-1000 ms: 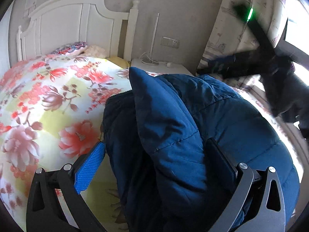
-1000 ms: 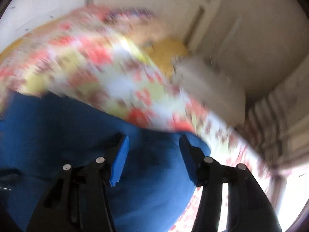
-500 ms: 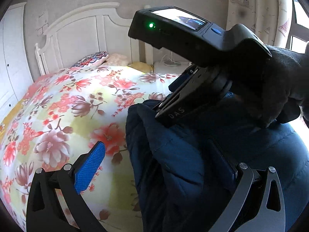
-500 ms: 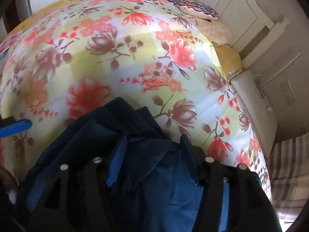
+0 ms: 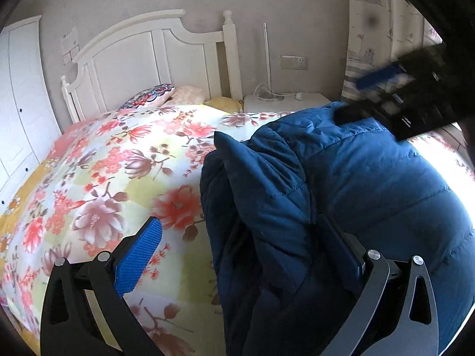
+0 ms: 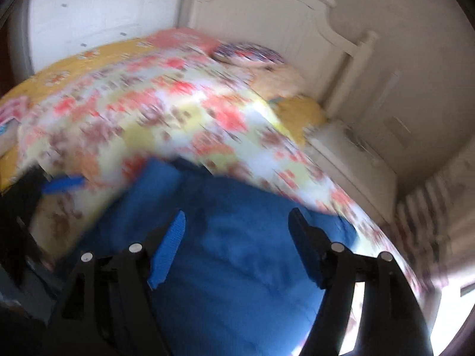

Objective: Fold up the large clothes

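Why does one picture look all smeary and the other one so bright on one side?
Right wrist view: motion blur smears the flowery red-and-yellow quilt and puffy blue quilted jacket. Left wrist view: mostly sharp, but window glare whitens the bed's right edge beside the jacket, and the right gripper's dark body is blurred. The fisheye lens bends the white wooden headboard.

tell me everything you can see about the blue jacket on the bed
The blue jacket is a dark, quilted, puffy garment with stitched seams, lying bunched on the floral bedspread. A thick fold stands up along its left side. The left tool is wide open around that fold, one finger pressed into the fabric. The open right tool hovers over it, blurred.
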